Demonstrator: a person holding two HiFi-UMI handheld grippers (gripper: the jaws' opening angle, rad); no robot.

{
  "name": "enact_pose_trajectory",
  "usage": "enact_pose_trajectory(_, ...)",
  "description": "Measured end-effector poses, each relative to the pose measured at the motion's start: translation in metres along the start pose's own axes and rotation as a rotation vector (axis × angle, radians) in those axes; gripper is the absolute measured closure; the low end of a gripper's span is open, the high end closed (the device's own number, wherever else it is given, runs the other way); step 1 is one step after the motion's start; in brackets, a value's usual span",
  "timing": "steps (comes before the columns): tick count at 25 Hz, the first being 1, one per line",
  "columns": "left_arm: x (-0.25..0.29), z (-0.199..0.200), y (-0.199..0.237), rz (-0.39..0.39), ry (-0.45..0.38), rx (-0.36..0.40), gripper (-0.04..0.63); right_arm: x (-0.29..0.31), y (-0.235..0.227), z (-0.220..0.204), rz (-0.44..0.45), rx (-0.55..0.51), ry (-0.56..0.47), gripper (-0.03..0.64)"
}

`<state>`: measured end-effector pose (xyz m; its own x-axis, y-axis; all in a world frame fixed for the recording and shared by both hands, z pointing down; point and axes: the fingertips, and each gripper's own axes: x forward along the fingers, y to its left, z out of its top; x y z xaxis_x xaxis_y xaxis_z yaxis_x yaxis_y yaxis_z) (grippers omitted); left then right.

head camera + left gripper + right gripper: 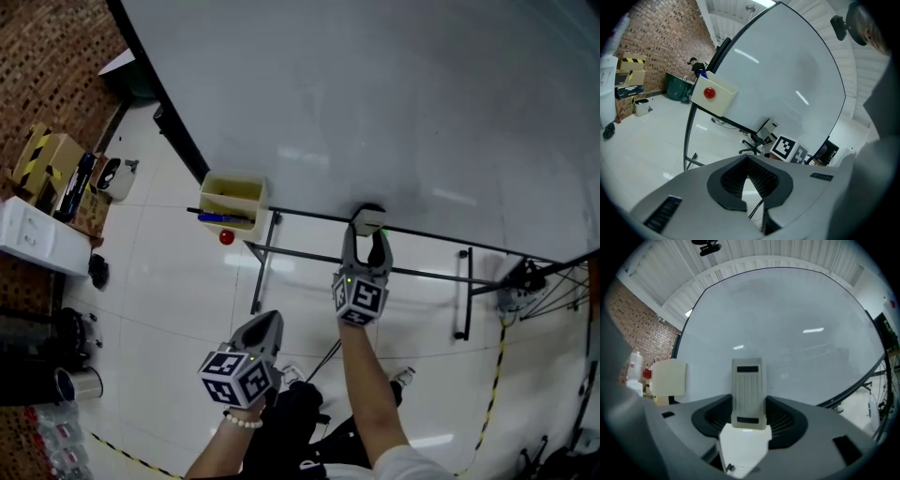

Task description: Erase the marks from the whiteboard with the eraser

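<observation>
- Left gripper (267,326): held low and nearest the person, well apart from the board. Its jaws are pressed together with nothing between them, and it takes no part in the wiping.
- Right gripper (367,240): reaches forward to the board's lower edge. Its jaws pinch the eraser (368,219), whose ribbed beige back stands upright between the pads in the right gripper view.
- Eraser position: it lies at the bottom rim of the whiteboard (375,94), apparently pressed against its surface, though contact cannot be confirmed.
- Board surface: no pen strokes show in any view. Only ceiling-light reflections and a faint grey haze are visible, the haze lying just above the eraser and across the middle of the board.
- Progress, as a judgement: the erasing looks essentially complete. What is left, at most, is a pass over the faint haze and then setting the eraser down.
- Marker box (234,180): this cream box is fixed at the board's lower left corner, well to the left of the eraser. It holds pens and carries a red knob (226,237) on its face.
</observation>
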<state>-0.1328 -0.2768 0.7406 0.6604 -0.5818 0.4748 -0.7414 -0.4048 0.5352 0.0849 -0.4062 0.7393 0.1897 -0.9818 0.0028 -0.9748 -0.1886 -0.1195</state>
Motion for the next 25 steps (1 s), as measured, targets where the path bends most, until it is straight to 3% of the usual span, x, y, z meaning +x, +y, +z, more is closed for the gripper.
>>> enact_pose_trajectory(13,-0.06,0.022,0.101,0.082,-0.043,-0.059,0.606,0.03,0.14,-0.018,0.081,0.035,0.007,0.361)
enact_pose_trajectory(19,-0.079,0.017,0.125,0.113,-0.045,-0.097,0.606,0.035,0.164,-0.021,0.153,0.042,0.008,0.364)
enact_pose_trajectory(25,-0.093,0.017,0.12,0.111,-0.055,-0.116,0.606,0.032,0.164,-0.014,0.226,0.01,0.036,0.367)
